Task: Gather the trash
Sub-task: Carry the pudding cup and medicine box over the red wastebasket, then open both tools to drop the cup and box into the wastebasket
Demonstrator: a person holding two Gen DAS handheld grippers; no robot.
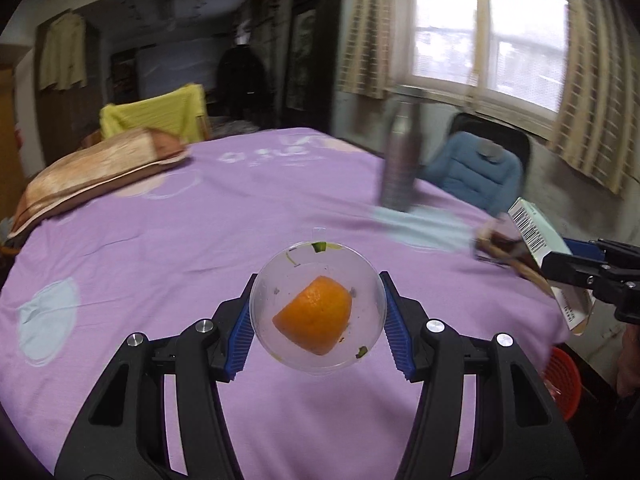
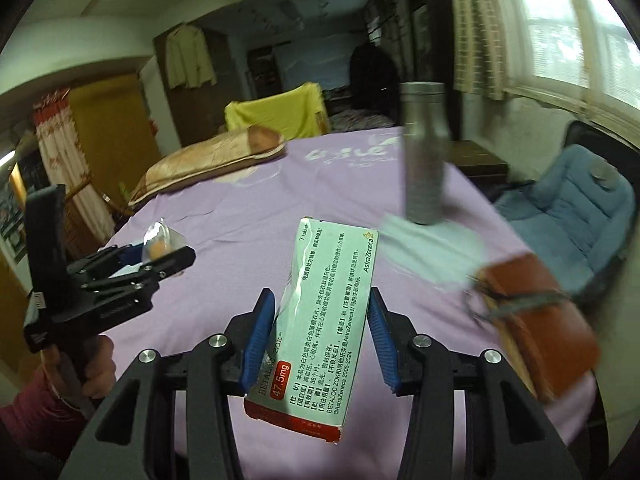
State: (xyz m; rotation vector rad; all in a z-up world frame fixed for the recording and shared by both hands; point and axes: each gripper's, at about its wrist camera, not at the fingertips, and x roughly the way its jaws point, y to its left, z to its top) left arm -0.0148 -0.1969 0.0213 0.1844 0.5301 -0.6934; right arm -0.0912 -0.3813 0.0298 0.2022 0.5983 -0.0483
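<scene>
Two items in hand above the bench [image 1: 160,240]: left gripper [image 1: 318,320] jaws clamp clear cup [image 1: 318,264] with orange peel [image 1: 316,314]; right gripper [image 2: 320,340] jaws clamp medicine box [image 2: 328,300]. Neither binned yet.

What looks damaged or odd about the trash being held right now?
The medicine box in the right gripper is crushed, creased along its left side. The clear plastic cup in the left gripper holds an orange peel.
</scene>
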